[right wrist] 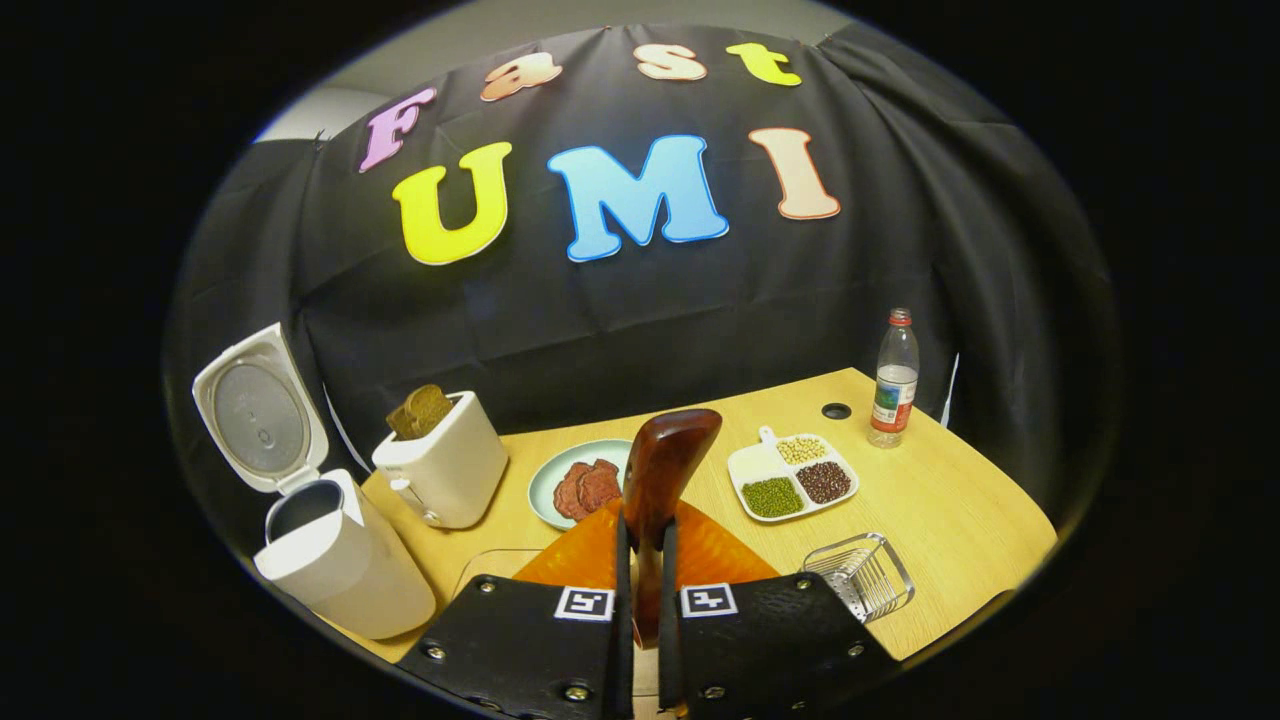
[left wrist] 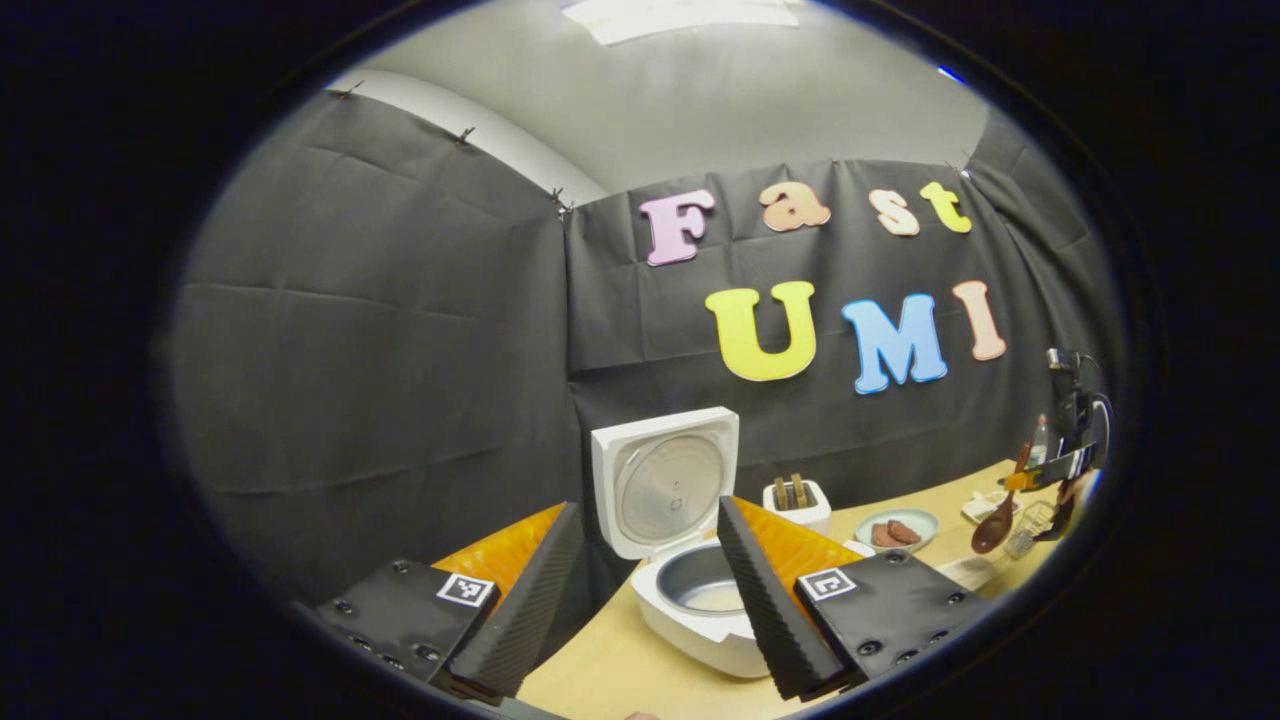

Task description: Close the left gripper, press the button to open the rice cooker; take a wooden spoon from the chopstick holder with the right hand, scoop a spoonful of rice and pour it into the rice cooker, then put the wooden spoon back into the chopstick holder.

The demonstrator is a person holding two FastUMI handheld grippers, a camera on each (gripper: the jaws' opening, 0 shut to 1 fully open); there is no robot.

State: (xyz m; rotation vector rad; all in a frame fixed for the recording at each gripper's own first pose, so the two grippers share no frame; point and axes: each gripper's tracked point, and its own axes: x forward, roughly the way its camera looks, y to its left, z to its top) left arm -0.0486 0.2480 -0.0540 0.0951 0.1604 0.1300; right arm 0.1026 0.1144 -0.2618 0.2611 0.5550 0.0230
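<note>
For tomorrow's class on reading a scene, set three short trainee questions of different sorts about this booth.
1. True or false: the rice cooker has its lid shut.
2. What is the right tool holding?
3. The toaster stands between the rice cooker and: A) the water bottle B) the plate of meat C) the wire basket

Key: 1 false, the lid stands open. 2 the wooden spoon. 3 B.

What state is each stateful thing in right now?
White rice cooker: lid up, open.
Left gripper: open, holding nothing.
Right gripper: shut on the brown wooden spoon.
White toaster: toast in its slot.
Clear plastic water bottle: upright, capped.
Wire chopstick holder: empty.
</note>
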